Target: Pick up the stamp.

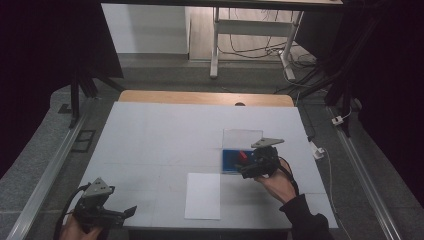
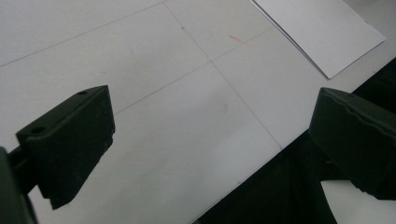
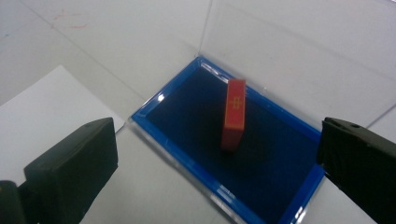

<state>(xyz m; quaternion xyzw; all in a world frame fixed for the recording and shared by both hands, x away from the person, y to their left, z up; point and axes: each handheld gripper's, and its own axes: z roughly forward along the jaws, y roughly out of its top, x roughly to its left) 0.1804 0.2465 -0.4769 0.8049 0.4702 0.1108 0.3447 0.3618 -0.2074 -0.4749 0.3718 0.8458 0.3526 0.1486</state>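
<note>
A blue ink pad (image 1: 230,161) (image 3: 261,163) lies on the white table, its clear lid (image 1: 242,138) standing open behind it. A red stamp block (image 3: 233,114) (image 1: 242,155) stands upright on the pad's dark surface. My right gripper (image 1: 248,169) (image 3: 219,172) hovers just in front of the pad, open, its jaws wide apart on either side of the stamp and not touching it. A white sheet of paper (image 1: 203,195) (image 2: 322,32) lies near the table's front edge. My left gripper (image 1: 129,212) (image 2: 210,140) rests open at the front left corner, with nothing between its jaws.
The white table top (image 1: 165,135) stretches wide to the left and back. A wooden edge (image 1: 205,97) borders its far side. Metal rails (image 1: 45,175) run along both sides of the table. A cable and plug (image 1: 318,151) lie off the right edge.
</note>
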